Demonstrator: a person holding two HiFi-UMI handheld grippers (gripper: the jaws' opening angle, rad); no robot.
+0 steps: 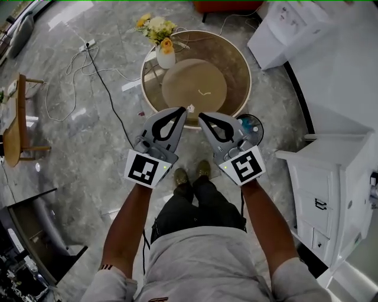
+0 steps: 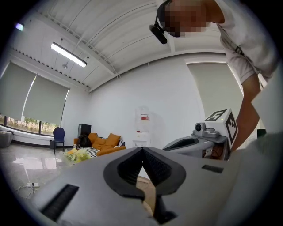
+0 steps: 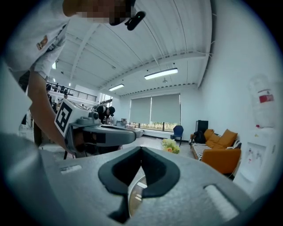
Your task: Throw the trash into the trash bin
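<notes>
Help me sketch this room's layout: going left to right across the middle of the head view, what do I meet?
Wooden chair → left hand-held gripper → right hand-held gripper → dark round bin → white drawer cabinet.

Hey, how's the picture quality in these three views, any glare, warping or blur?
Head view: sharp, evenly lit, pale glare on the glossy floor. Left gripper view: fisheye bending, dark corners, bright ceiling lamp. Right gripper view: same bending and dark corners, sofa fairly crisp.

open room over the round table (image 1: 236,71), flower vase (image 1: 165,57) hogging its left edge, trash bin (image 1: 253,125) tucked beside it, white cabinet (image 1: 336,171) close on the right
</notes>
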